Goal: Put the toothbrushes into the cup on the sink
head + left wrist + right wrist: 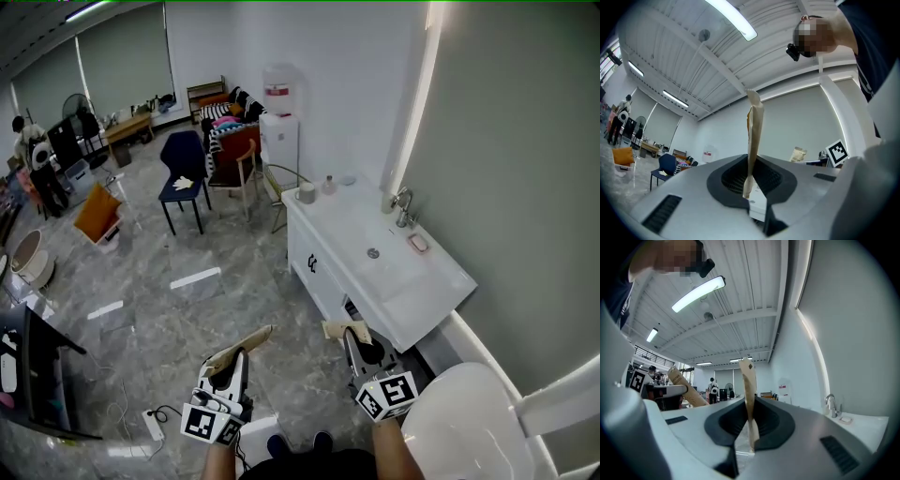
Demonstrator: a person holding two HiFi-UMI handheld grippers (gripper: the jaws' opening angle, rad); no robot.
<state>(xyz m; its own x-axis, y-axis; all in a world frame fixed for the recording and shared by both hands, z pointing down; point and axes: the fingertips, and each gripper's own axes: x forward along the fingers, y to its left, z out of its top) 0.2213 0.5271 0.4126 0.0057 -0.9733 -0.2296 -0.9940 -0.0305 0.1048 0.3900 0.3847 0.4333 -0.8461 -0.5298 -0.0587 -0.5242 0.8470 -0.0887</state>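
The cup [307,193] stands at the far end of the sink counter [433,277], with a small bottle [329,185] just beside it toward the wall. The faucet [403,208] sits on the back edge, and the soap dish [418,243] lies nearer me along that edge. The toilet [459,412] is to my right. Short of the counter's near end, my left gripper [242,356] has a wrapped toothbrush [239,347] between its jaws, and my right gripper [352,336] has a second wrapped toothbrush [342,328].
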